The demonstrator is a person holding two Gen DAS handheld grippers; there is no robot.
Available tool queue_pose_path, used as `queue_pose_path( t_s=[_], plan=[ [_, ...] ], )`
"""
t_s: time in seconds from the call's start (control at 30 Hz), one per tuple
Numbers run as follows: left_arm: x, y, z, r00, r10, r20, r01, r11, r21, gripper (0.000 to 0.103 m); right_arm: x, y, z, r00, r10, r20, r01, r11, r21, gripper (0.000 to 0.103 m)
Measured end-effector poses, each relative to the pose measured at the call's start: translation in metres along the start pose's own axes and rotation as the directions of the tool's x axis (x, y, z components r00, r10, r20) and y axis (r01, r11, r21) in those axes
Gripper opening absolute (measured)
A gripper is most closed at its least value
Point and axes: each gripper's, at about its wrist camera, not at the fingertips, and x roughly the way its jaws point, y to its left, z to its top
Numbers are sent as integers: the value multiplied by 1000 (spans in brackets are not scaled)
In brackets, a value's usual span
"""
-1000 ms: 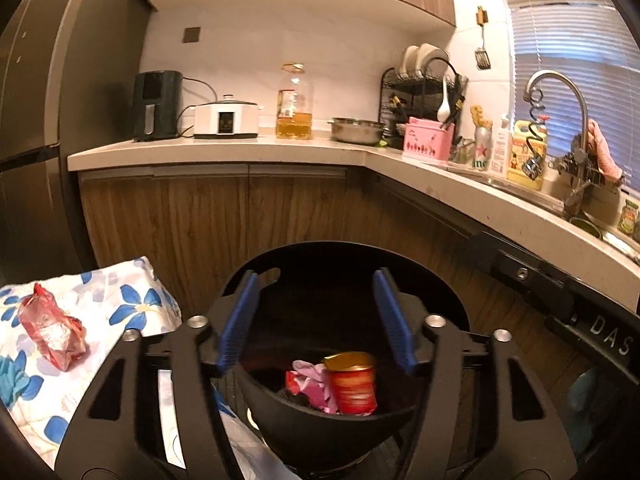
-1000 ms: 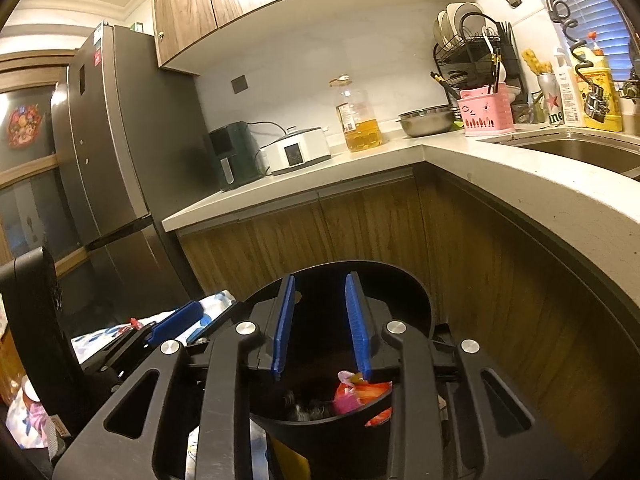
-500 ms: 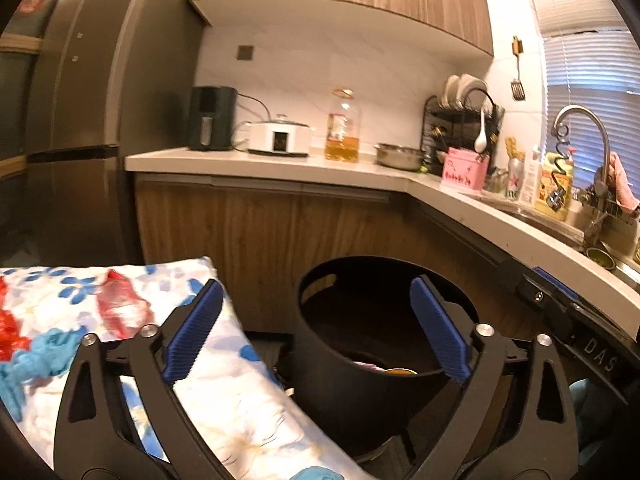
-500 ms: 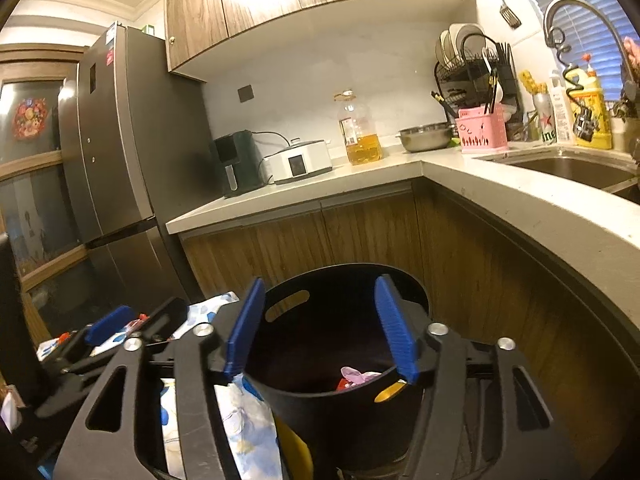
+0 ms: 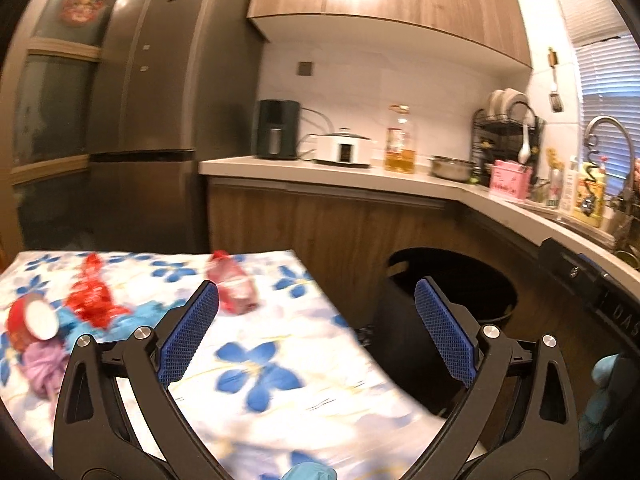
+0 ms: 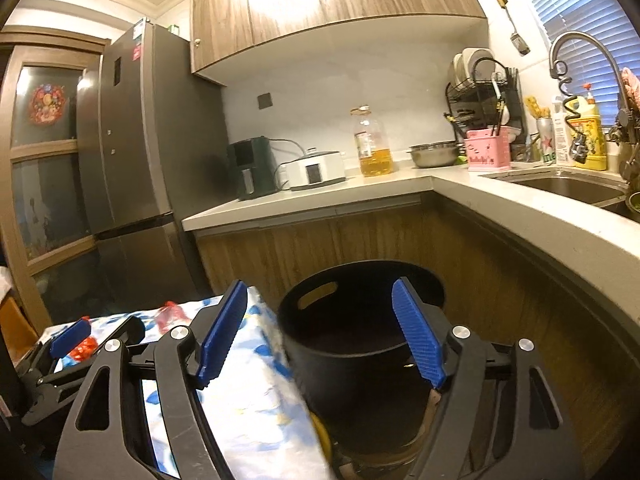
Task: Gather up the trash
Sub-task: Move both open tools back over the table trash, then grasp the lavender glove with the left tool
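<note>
On the floral tablecloth (image 5: 256, 364) lie a pink wrapper (image 5: 234, 288), a red wrapper (image 5: 90, 300), a red can (image 5: 28, 320) on its side and a purple wad (image 5: 40, 364). My left gripper (image 5: 316, 300) hangs over the cloth's right part, open wide and empty, with the pink wrapper just beyond its left finger. The black bin (image 5: 404, 320) stands on the floor to the right of the table. My right gripper (image 6: 320, 292) faces the bin (image 6: 352, 380); its jaws are opening with nothing between them. The left gripper (image 6: 100, 332) also shows there, at lower left.
A wooden cabinet run with a pale countertop (image 6: 520, 216) curves round behind and to the right of the bin. A tall grey fridge (image 5: 152, 140) stands behind the table. The sink (image 6: 568, 184) is at the far right. A blue gloved hand (image 5: 604, 368) is at lower right.
Both grippers have opened and drawn back from over the bin. The left one swung left over the table, bringing the wrappers and can into view. The bin's contents are now hidden.
</note>
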Motion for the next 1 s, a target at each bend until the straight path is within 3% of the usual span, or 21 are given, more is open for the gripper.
queue_pose_path(
  t_s=[0.23, 0.37, 0.6, 0.67, 0.8, 1.0],
  plan=[
    [-31, 56, -16, 986, 165, 21, -165, 986, -14, 97, -7, 35, -18, 998, 65, -20, -66, 998, -12, 74],
    [-49, 96, -26, 959, 281, 24, -281, 960, -9, 97, -8, 59, -27, 993, 113, -36, -114, 993, -28, 74],
    [-69, 167, -42, 895, 445, -6, -445, 894, -60, 97, -2, 101, -41, 976, 203, -78, -206, 978, -39, 74],
    [-72, 182, -45, 880, 474, -22, -474, 877, -73, 95, -1, 113, -44, 971, 224, -87, -229, 972, -46, 74],
    [-72, 211, -47, 877, 477, -63, -481, 865, -142, 92, 1, 138, -47, 959, 268, -97, -275, 959, -71, 74],
    [-53, 229, -57, 870, 461, -177, -487, 860, -155, 71, 5, 157, -50, 947, 303, -110, -313, 946, -89, 74]
  ],
)
